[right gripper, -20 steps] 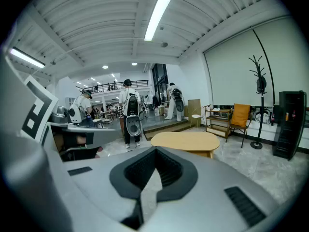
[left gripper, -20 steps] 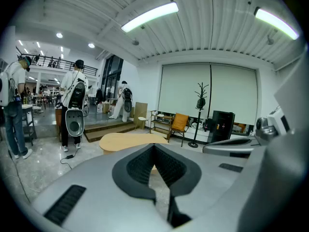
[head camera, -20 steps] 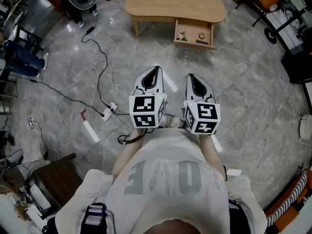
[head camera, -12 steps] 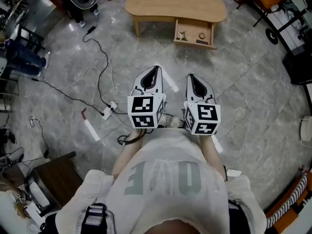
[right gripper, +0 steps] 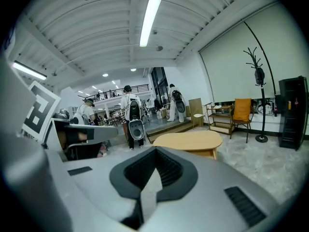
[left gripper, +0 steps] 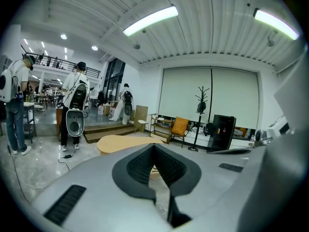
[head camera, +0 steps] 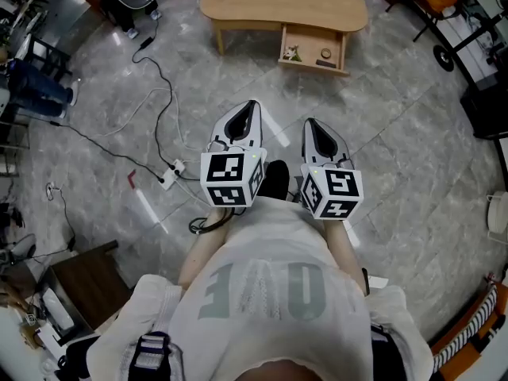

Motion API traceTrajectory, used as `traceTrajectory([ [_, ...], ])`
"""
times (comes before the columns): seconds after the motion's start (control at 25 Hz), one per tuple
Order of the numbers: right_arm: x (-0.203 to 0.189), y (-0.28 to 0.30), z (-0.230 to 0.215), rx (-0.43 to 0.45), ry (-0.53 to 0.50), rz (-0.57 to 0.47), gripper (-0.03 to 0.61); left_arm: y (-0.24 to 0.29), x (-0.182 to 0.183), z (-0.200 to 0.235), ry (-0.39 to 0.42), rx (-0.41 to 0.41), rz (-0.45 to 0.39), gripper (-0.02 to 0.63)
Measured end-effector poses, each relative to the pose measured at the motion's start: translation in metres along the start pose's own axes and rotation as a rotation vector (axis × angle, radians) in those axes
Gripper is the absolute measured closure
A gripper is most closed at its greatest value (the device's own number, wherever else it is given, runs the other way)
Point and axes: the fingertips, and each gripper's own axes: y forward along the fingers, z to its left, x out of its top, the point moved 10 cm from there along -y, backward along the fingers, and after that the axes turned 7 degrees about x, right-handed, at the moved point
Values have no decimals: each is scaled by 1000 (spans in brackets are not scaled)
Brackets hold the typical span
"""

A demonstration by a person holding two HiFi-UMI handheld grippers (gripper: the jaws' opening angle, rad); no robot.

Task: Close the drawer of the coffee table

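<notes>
The long, rounded light-wood coffee table (head camera: 283, 2) stands upright, its drawer (head camera: 308, 40) pulled out open.

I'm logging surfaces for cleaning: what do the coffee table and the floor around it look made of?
Coffee table: light wood or wood veneer, matte, going by its even tan top. Floor: polished stone or stone-look tile, grey and veined, with glossy reflections and straight joint lines.

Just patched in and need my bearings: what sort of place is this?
Probably a big indoor lab or studio staged partly as a lounge: a wooden coffee table with an open drawer, cables and a power strip across the stone-look floor, and people wearing backpack rigs nearby.
</notes>
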Motion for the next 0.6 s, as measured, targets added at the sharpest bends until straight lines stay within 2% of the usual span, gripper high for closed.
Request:
traceTrajectory([
  [0.32, 12, 14, -16, 16, -12, -34, 574, 22, 14, -3, 5, 11, -41, 606],
  [0.6, 16, 47, -38, 29, -44, -30, 574, 68, 18, 8, -19, -2, -68, 606],
])
